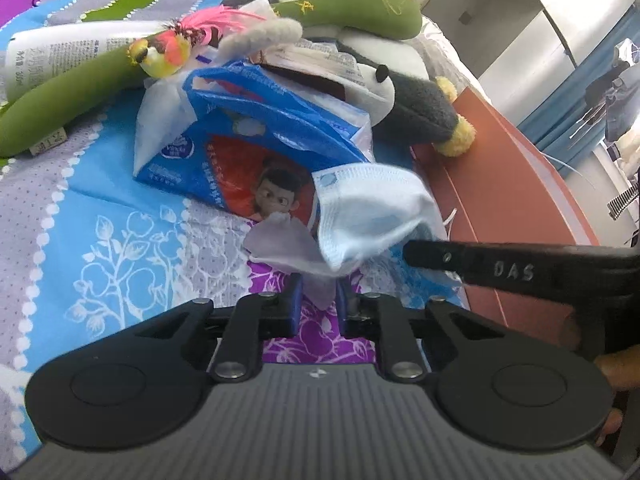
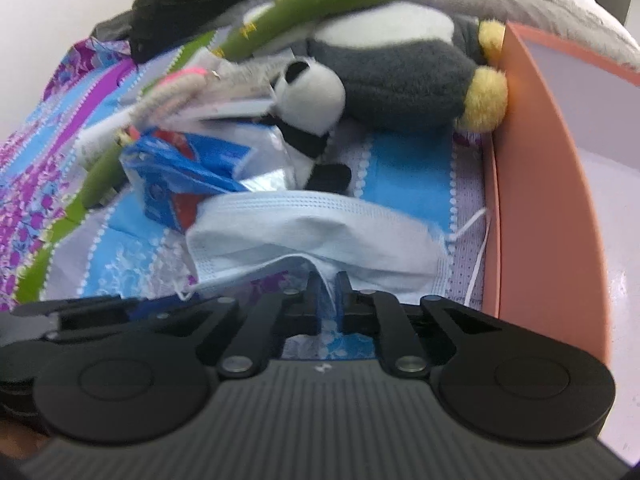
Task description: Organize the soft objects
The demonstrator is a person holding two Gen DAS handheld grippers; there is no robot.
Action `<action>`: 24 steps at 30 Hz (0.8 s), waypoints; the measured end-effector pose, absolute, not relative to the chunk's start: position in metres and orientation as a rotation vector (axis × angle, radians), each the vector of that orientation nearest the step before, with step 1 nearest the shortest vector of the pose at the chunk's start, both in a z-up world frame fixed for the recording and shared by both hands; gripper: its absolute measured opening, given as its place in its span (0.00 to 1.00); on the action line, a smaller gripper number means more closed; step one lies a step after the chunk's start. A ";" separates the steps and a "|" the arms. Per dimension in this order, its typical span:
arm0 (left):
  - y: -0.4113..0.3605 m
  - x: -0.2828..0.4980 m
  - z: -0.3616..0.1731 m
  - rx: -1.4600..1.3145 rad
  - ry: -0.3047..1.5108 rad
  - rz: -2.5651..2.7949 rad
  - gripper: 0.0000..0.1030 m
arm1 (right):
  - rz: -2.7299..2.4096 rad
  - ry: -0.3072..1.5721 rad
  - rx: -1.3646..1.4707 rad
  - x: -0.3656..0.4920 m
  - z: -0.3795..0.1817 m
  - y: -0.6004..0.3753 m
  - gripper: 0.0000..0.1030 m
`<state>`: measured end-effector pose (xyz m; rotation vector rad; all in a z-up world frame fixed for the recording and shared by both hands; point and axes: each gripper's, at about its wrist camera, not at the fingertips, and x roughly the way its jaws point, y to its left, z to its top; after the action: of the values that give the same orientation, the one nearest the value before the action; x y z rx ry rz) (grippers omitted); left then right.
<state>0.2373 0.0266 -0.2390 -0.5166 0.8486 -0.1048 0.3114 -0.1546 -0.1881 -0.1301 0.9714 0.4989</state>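
Observation:
A light blue face mask hangs between both grippers above the patterned bedspread. My left gripper is shut on a grey-white tissue or cloth at the mask's near edge. My right gripper is shut on the mask's lower edge; it also shows in the left wrist view as a black finger reaching in from the right. A blue tissue pack in a plastic bag lies just behind the mask.
A black-and-white plush dog, green plush toys and a white bottle lie on the bedspread. A salmon box stands at the right.

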 end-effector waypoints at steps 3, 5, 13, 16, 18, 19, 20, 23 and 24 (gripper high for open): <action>0.029 0.229 -0.232 -0.538 0.844 -0.109 0.18 | 0.503 0.945 -0.125 0.305 -0.177 -0.155 0.08; 0.031 0.222 -0.226 -0.544 0.840 -0.109 0.18 | 0.507 0.928 -0.122 0.299 -0.168 -0.154 0.07; 0.031 0.184 -0.198 -0.564 0.840 -0.162 0.18 | 0.508 0.874 -0.107 0.269 -0.138 -0.152 0.07; 0.027 0.167 -0.190 -0.568 0.845 -0.203 0.18 | 0.506 0.872 -0.100 0.255 -0.131 -0.152 0.07; 0.021 0.154 -0.183 -0.557 0.843 -0.231 0.18 | 0.509 0.869 -0.098 0.245 -0.127 -0.152 0.07; 0.018 0.148 -0.180 -0.549 0.843 -0.248 0.18 | 0.506 0.869 -0.099 0.240 -0.127 -0.152 0.07; 0.015 0.143 -0.178 -0.544 0.844 -0.262 0.18 | 0.503 0.871 -0.097 0.237 -0.127 -0.152 0.07; 0.008 0.128 -0.170 -0.531 0.847 -0.296 0.18 | 0.502 0.884 -0.071 0.226 -0.127 -0.152 0.07; 0.007 0.124 -0.167 -0.528 0.846 -0.308 0.18 | 0.501 0.887 -0.065 0.223 -0.128 -0.151 0.07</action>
<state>0.1241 0.0070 -0.1671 -0.5277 0.8458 -0.3083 0.2231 -0.1514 -0.1283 -0.0651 0.8874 0.5013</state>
